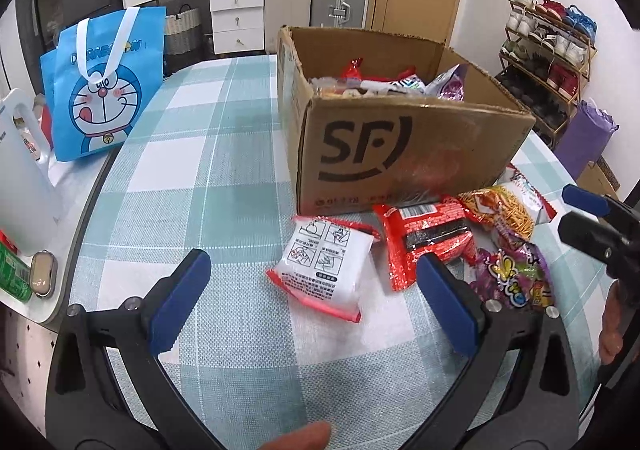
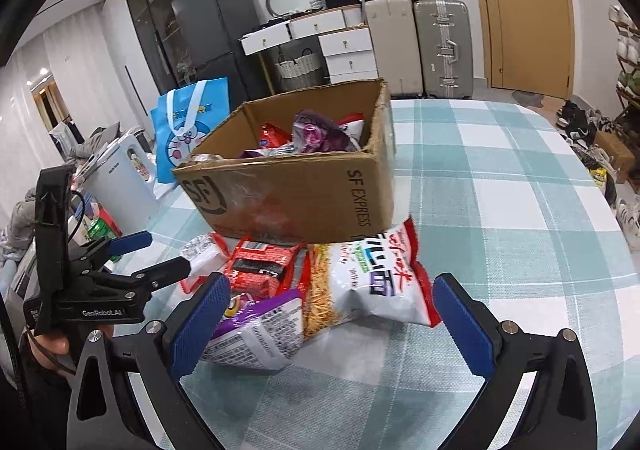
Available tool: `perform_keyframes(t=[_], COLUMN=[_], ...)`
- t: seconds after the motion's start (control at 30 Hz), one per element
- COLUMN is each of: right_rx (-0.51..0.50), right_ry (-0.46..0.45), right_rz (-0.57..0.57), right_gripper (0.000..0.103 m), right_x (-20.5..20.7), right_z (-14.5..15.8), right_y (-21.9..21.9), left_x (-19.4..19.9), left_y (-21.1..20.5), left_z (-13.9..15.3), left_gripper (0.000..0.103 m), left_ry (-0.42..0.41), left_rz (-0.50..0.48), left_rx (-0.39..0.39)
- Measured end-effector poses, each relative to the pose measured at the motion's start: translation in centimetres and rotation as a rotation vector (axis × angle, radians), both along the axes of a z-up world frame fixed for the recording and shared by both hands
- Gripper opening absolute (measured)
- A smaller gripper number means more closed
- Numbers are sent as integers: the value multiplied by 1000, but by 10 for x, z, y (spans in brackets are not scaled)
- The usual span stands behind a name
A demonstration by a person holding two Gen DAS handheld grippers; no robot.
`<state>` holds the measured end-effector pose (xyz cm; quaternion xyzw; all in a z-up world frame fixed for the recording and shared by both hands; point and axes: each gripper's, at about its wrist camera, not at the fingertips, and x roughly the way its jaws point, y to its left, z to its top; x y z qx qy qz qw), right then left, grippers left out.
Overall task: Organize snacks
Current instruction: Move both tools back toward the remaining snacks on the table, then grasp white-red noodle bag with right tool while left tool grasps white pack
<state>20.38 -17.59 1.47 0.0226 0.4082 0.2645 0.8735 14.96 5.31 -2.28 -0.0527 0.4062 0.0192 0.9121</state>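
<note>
Four snack packets lie loose on the checked tablecloth just in front of the cardboard box, which already holds several bags, so they are likely next to go in. The left gripper hangs with jaws spread and empty before the white packet. The right gripper, likewise wide open, faces the purple packet and the noodle-snack bag.

Your table, in a teal-and-white checked cloth, carries an open cardboard box of snacks mid-table. Just before it, toward your near edge, four snack packets lie clustered, some overlapping.
</note>
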Motion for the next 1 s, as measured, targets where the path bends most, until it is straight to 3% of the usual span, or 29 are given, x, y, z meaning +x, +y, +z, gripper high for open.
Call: perform_keyframes(t=[0.4,0.77,1.0], right_rx=[3,-80,-74], right_ry=[85,84,89], right_rz=[-80,-22,-33], right_gripper=[102,102,102], right_x=[24,21,24], right_z=[-22,-40,-43], right_y=[-29,-9,-8], left_x=[11,19,21], left_y=[5,7,4], left_z=[-21,-42,-45], left_gripper=[102,102,102], left_ry=[53,104,106], left_rz=[-4,-9,-11], left_rx=[-4,-24,2])
